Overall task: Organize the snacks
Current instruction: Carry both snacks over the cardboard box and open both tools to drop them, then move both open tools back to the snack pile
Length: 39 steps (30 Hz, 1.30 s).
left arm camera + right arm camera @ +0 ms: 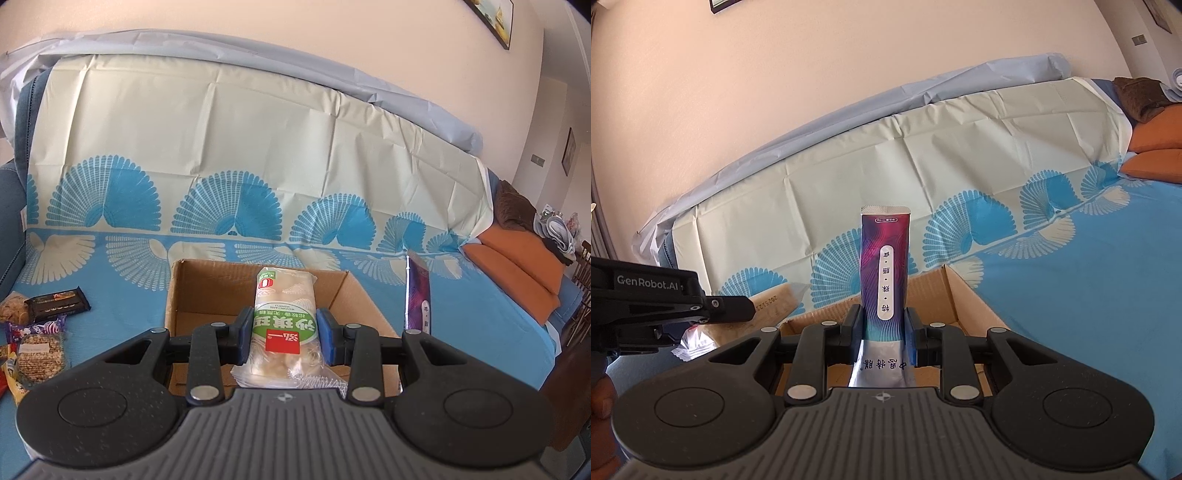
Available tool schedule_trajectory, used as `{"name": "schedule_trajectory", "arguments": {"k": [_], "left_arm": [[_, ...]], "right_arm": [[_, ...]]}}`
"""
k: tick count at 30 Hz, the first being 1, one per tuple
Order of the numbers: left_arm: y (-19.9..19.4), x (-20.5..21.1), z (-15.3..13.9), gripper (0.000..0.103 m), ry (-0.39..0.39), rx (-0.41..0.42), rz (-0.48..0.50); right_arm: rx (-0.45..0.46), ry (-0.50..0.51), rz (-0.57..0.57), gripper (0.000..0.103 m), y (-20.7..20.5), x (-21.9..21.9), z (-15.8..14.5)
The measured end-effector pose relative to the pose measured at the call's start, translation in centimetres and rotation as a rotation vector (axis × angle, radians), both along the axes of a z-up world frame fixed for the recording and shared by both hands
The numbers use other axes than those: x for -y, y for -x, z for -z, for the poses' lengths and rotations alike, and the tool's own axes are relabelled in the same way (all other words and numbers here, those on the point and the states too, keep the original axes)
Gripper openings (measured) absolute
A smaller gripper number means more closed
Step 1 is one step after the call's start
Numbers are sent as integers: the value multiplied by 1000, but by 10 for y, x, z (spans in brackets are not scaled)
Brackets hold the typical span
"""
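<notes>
My left hand-held gripper (pixel 283 334) pinches a clear pastry packet (pixel 282 317) with a green label and red square; the blue pads (pixel 325 332) press on both its sides. The packet sits at the centre of the left wrist view, pointing away from me over the open cardboard box (pixel 207 291). The box lies on a sofa under a blue-and-cream fan-print cover (pixel 221 155); I see nothing on the stretch of the box's inside that shows.

My right hand-held gripper (pixel 884 330) is clamped on a tall purple-and-teal pouch (pixel 885 266), jaws close together on its lower part, silver end toward the camera. The pouch stands upright at centre frame in the right wrist view, above the same box (pixel 964 295). In the left wrist view this pouch (pixel 417 295) shows edge-on just right of the box.

More snacks lie at the left edge of the left wrist view: a dark bar (pixel 57 304), a purple-wrapped sweet (pixel 40 328), a clear pack of grain squares (pixel 40 356). All are on the cover, well apart from the box.

The left hand-held gripper's body (pixel 646 302) enters the right wrist view from the left edge, with a corner of its packet (pixel 779 302) beside it. Orange cushions (pixel 517 266) sit at the right.
</notes>
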<state>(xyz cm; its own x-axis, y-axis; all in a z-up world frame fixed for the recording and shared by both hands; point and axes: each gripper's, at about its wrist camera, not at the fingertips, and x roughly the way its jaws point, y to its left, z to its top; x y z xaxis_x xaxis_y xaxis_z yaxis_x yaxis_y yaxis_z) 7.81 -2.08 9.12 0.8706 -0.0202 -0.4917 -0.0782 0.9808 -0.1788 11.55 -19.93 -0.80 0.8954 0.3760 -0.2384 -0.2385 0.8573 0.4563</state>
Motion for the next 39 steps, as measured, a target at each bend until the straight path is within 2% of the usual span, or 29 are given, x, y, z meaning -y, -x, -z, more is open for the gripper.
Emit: {"name": "schedule_trajectory", "arguments": {"k": [2, 3, 4, 5, 6, 7, 8, 13, 16, 19, 21, 27, 30, 35, 39], "left_arm": [[-1, 1, -2, 40, 12, 4, 18], [0, 1, -3, 45, 17, 13, 26], [2, 1, -3, 50, 22, 24, 38], [5, 1, -4, 61, 22, 37, 44], [8, 1, -3, 67, 20, 52, 45], [12, 1, -2, 67, 17, 61, 44], [16, 0, -1, 67, 17, 68, 44], [43, -11, 6, 67, -4, 126, 42], [64, -24, 14, 65, 22, 127, 44], [85, -38, 23, 56, 49, 113, 39], [97, -49, 29, 46, 73, 97, 30], [130, -88, 40, 42, 107, 71, -5], [143, -108, 44, 39, 66, 64, 1], [155, -147, 51, 37, -104, 43, -11], [161, -184, 63, 36, -164, 27, -78]], "right_arm": [[-5, -2, -1, 28, 0, 0, 0], [-13, -4, -4, 29, -1, -1, 0], [-27, -2, -12, 36, -2, -2, 1], [-35, 2, -5, 54, -3, -3, 1], [-32, 10, 15, 62, -1, -3, 0], [-25, 11, 28, 72, 0, -1, 0], [-23, 5, 28, 73, 1, 0, -1], [-34, 16, 21, 72, 1, -2, 0], [-23, 47, 1, 72, 4, -9, -2], [-5, 91, -14, 72, 8, -17, -5], [5, 117, -21, 72, 11, -22, -6], [24, 176, -44, 71, 23, -35, -11], [27, 189, -53, 66, 30, -42, -15], [36, 199, -111, 41, 42, -58, -24], [64, 235, -163, 36, 51, -77, -32]]}}
